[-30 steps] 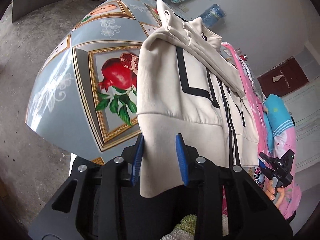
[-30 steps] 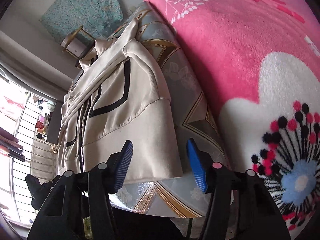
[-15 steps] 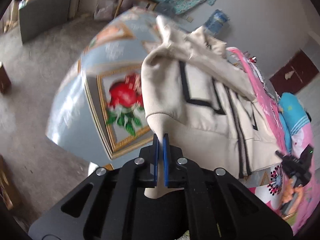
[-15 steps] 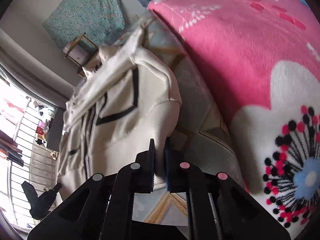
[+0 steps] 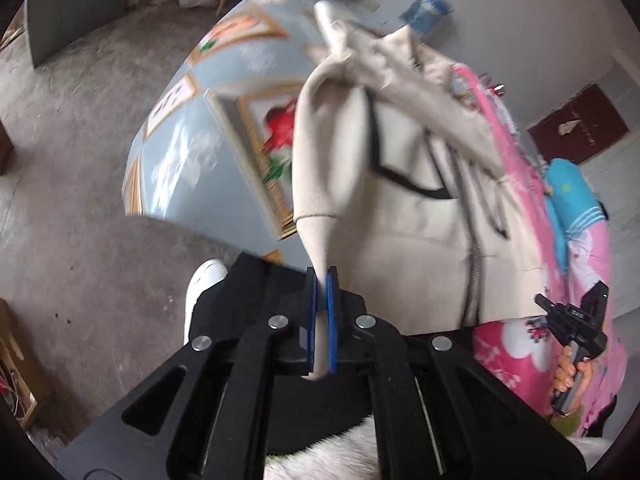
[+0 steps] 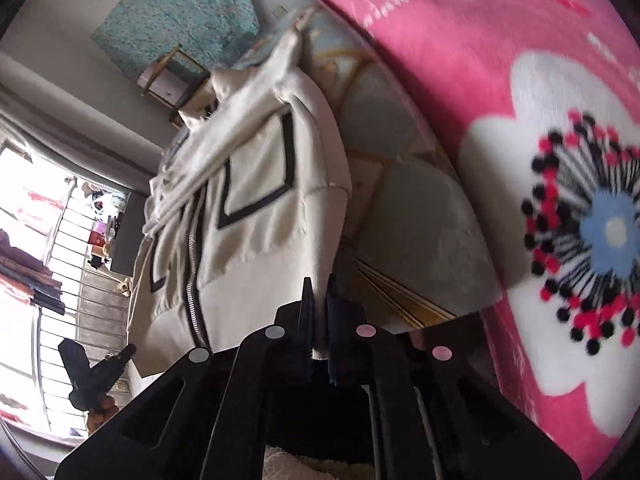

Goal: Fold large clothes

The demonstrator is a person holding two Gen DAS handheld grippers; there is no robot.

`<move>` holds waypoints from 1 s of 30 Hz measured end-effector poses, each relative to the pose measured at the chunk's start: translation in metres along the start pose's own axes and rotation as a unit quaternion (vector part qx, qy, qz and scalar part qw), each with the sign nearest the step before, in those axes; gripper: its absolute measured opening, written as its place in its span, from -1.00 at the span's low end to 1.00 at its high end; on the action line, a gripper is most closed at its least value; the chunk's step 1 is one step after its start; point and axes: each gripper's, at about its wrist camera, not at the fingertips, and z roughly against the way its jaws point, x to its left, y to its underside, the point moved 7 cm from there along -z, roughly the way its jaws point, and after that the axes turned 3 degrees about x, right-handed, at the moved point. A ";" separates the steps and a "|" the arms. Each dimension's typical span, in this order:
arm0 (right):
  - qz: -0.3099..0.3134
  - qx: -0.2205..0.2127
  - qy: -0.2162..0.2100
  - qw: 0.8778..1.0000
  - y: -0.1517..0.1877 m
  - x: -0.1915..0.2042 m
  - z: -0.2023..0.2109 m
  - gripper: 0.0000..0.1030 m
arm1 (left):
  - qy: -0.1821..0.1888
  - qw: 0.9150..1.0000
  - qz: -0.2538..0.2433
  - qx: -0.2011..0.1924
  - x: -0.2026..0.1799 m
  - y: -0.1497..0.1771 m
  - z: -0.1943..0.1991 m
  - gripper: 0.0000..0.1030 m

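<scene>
A cream zip-up jacket [image 5: 416, 208] with black stripes lies on a table covered by a blue fruit-print cloth [image 5: 192, 148]. My left gripper [image 5: 321, 276] is shut on the ribbed hem at the jacket's left bottom corner, and the cloth rises in a taut fold from the pads. In the right wrist view my right gripper [image 6: 318, 284] is shut on the jacket's [image 6: 256, 184] right bottom corner in the same way. Both corners are lifted off the table. The zipper [image 6: 192, 280] runs down the middle.
A pink flowered blanket [image 6: 520, 128] covers the table right of the jacket. A person's hand holds the other gripper [image 5: 576, 320] at the right edge of the left wrist view. Grey concrete floor [image 5: 80, 160] and a white shoe [image 5: 202, 280] lie below left. A small table [image 6: 168, 76] stands by the far wall.
Both grippers went from open around the jacket's hem to shut on it. They then pulled the two bottom corners up and back off the table.
</scene>
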 end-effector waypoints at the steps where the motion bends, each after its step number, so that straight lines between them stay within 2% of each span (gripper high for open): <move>1: -0.002 -0.001 0.007 1.000 0.000 -0.004 -0.002 -0.86 | 0.006 1.000 0.007 0.003 0.004 0.002 -0.005 -0.89; 5: 0.012 0.012 0.011 1.000 -0.002 -0.007 -0.004 -0.66 | 0.044 0.999 0.024 0.013 0.011 0.007 -0.009 -0.83; 9: 0.028 0.020 0.016 0.999 0.004 -0.002 -0.011 -0.62 | 0.037 0.998 0.028 0.033 0.015 0.017 -0.015 -0.72; 12: 0.042 0.019 0.022 0.999 0.005 0.002 -0.011 -0.62 | 0.025 0.999 0.023 0.040 0.013 0.025 -0.020 -0.73; 14: 0.056 0.013 0.026 0.998 0.004 0.007 -0.007 -0.81 | 0.022 0.999 0.005 0.032 0.007 0.026 -0.016 -0.89; 17: 0.082 -0.005 0.026 0.996 0.000 0.019 0.004 -0.85 | 0.056 0.998 -0.013 0.012 -0.009 0.020 0.003 -0.91; 20: 0.102 -0.028 0.014 0.994 -0.013 0.039 0.018 -0.86 | 0.118 0.992 -0.024 -0.022 -0.031 0.001 0.034 -0.91; 24: 0.098 -0.055 -0.017 0.993 -0.047 0.059 0.026 -0.87 | 0.174 0.983 -0.015 -0.054 -0.047 -0.041 0.055 -0.91; 26: 0.086 -0.066 -0.030 0.994 -0.071 0.065 0.026 -0.87 | 0.185 0.981 0.002 -0.062 -0.047 -0.068 0.054 -0.91; 30: 0.080 -0.087 -0.041 0.992 -0.113 0.079 0.015 -0.87 | 0.162 0.984 0.014 -0.078 -0.050 -0.118 0.038 -0.91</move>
